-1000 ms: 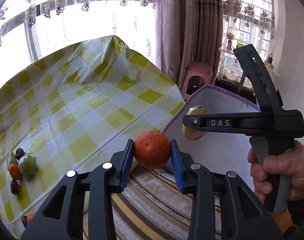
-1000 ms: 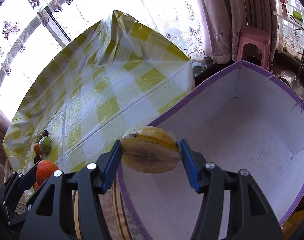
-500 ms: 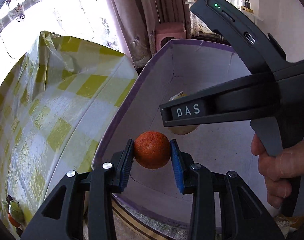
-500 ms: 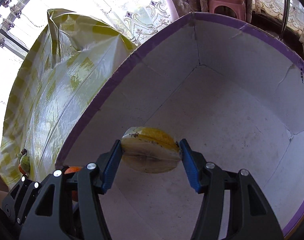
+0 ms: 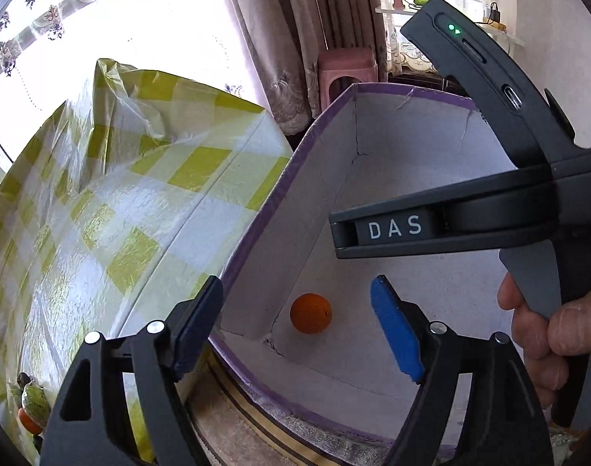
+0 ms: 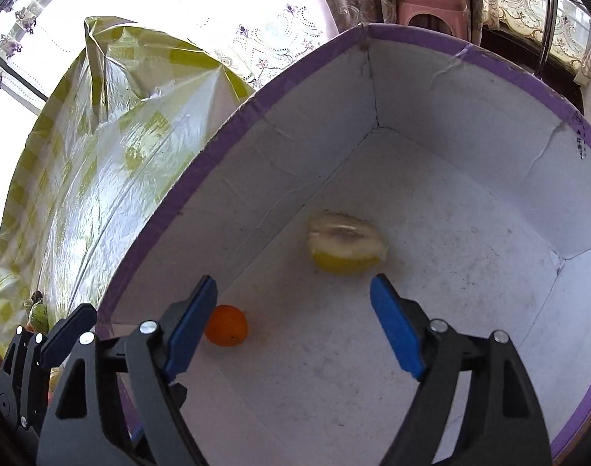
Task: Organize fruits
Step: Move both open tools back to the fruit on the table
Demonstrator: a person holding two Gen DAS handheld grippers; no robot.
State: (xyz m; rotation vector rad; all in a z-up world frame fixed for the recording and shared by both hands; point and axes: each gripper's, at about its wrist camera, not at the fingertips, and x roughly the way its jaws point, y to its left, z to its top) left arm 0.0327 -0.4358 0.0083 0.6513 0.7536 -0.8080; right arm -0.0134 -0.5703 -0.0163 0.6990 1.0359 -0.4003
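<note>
Both tools have just spread wide and hold nothing: the left tool [image 5: 297, 324] hangs above the orange [image 5: 310, 313], the right tool [image 6: 293, 320] above the yellow fruit half [image 6: 346, 244], cut face up, long axis crosswise, on the white box [image 6: 470, 272] floor.
</note>
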